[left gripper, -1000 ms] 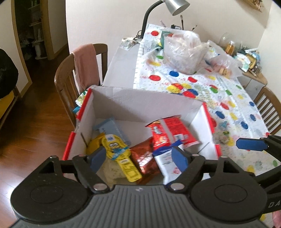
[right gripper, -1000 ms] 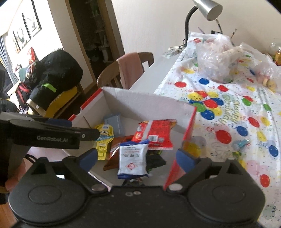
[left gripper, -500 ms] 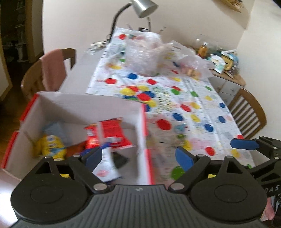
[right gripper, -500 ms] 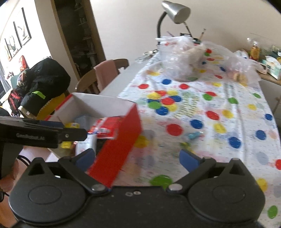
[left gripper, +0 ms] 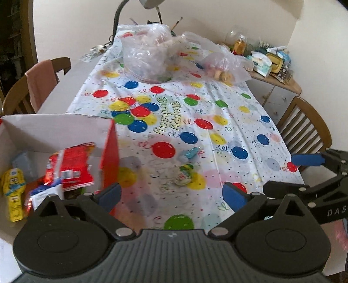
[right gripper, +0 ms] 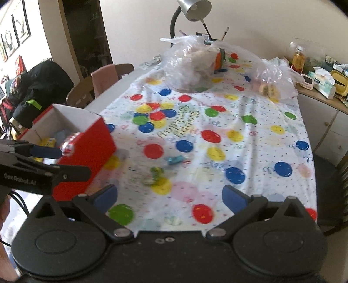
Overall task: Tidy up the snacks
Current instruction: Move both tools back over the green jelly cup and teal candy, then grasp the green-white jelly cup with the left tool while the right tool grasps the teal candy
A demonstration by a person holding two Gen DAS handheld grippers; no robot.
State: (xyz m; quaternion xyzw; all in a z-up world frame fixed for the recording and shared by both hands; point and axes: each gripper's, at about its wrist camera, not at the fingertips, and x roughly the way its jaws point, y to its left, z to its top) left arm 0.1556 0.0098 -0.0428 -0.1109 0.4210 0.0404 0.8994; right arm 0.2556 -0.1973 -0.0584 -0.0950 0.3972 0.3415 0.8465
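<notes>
A red and white cardboard box [left gripper: 108, 152] [right gripper: 87, 150] stands at the table's near left and holds several snack packets, among them a red one [left gripper: 69, 167] and a yellow one [left gripper: 14, 185]. Two small snacks lie on the balloon tablecloth: a green-wrapped one [left gripper: 183, 176] [right gripper: 153, 175] and a blue one [left gripper: 189, 153] [right gripper: 175, 159]. My left gripper [left gripper: 171, 196] is open and empty, above the cloth just right of the box. My right gripper [right gripper: 169, 196] is open and empty, over the table's near edge, short of the two snacks.
Clear plastic bags [left gripper: 148, 56] [right gripper: 274, 80] of food sit at the table's far end under a desk lamp [right gripper: 193, 8]. Wooden chairs stand at the left [left gripper: 32, 87] and right [left gripper: 308, 128]. A cluttered sideboard [right gripper: 322, 87] is at the far right.
Both grippers have swung right, from over the box to over the tablecloth. The box has shifted to the left of both views. Both stay open and empty.
</notes>
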